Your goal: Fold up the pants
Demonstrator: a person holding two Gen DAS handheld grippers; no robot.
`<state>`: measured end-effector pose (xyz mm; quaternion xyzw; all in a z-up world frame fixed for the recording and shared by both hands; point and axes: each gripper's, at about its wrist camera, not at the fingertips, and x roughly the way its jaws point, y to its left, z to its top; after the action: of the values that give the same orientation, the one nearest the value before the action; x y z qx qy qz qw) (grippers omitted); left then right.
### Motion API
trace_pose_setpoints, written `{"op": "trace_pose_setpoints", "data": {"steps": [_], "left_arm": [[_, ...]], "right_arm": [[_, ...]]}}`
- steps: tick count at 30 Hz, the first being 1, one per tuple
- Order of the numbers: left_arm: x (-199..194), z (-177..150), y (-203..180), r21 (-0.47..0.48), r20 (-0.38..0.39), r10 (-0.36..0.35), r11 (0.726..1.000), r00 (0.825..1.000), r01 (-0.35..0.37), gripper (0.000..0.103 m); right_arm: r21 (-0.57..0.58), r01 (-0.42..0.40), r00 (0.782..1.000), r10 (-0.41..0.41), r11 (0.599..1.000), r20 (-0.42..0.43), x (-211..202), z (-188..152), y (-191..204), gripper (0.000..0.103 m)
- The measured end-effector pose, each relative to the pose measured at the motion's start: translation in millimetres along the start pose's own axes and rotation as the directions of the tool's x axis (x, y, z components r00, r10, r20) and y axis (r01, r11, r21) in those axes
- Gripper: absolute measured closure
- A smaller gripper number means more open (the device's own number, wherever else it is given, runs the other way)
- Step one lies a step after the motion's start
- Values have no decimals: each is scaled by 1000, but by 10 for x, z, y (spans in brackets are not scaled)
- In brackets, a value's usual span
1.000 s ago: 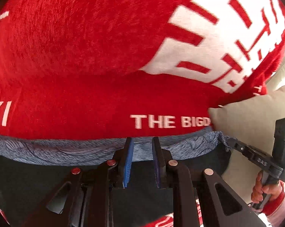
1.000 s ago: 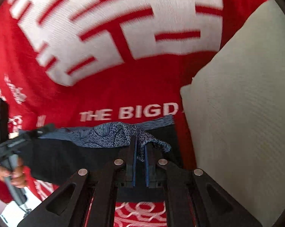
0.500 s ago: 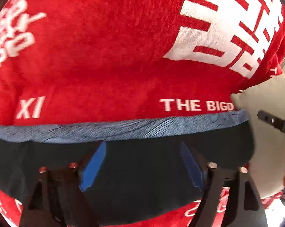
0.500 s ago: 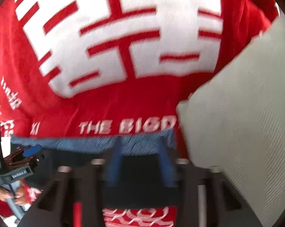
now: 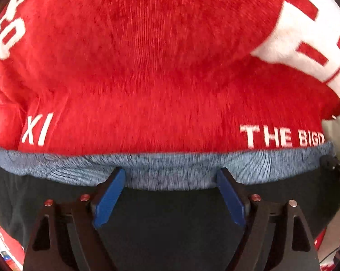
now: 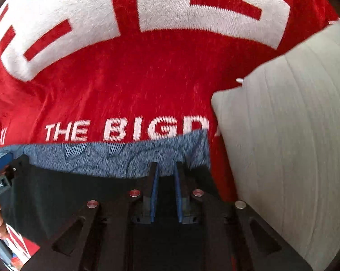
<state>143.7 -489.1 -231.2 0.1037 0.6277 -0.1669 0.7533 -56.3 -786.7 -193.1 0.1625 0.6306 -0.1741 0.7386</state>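
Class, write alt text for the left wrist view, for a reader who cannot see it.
The left gripper, jaws wide open, points at dark pants with a blue-grey patterned band, lying on a red blanket with white lettering. A pale cushion shows at the right edge.

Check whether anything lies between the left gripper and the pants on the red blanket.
Nothing visible does. The left gripper hangs open directly over the pants, its blue pads either side of the blue-grey waistband. The red blanket lies beyond and the cream pillow off to the right, neither in the way.
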Motion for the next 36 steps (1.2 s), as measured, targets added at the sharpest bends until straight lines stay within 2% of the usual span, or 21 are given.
{"op": "trace_pose_setpoints", "data": {"steps": [3, 6, 10, 13, 15, 18, 20, 25, 31, 36], "left_arm": [[29, 128, 33, -15, -18, 24, 1000, 1000, -24, 19], [-103, 95, 113, -12, -1, 18, 1000, 1000, -18, 19], [-205, -183, 195, 45, -11, 48, 998, 999, -47, 19], [-157, -520, 240, 74, -58, 47, 996, 997, -43, 17], [-218, -665, 285, 72, -34, 38, 997, 999, -36, 17], [-279, -772, 363, 54, -50, 33, 998, 998, -30, 17], [-330, -807, 430, 34, -62, 33, 999, 998, -31, 17], [-537, -981, 711, 5, -57, 87, 996, 995, -86, 17], [-759, -1141, 1322, -71, -58, 121, 990, 991, -125, 17], [-816, -1305, 1485, -107, -43, 133, 985, 990, -137, 17]], "right_arm": [[64, -23, 1000, 24, 998, -4, -61, 25, -73, 88], [87, -57, 998, 56, 995, 14, -247, -88, -174, 86], [87, -59, 998, 56, 994, 39, -403, -432, -186, 85], [69, -41, 999, 43, 997, -21, -249, -755, -199, 85], [51, -29, 999, 28, 998, 24, -326, -872, -200, 85], [75, -24, 999, 22, 997, 26, -452, -985, -220, 83], [105, -39, 999, 37, 994, 24, -503, -1045, -207, 76], [142, -48, 999, 48, 989, 5, -683, -1237, -200, 73], [169, -107, 993, 114, 980, -31, -740, -1516, 171, 73], [159, -185, 980, 193, 970, -41, -764, -1680, 641, 73]]}}
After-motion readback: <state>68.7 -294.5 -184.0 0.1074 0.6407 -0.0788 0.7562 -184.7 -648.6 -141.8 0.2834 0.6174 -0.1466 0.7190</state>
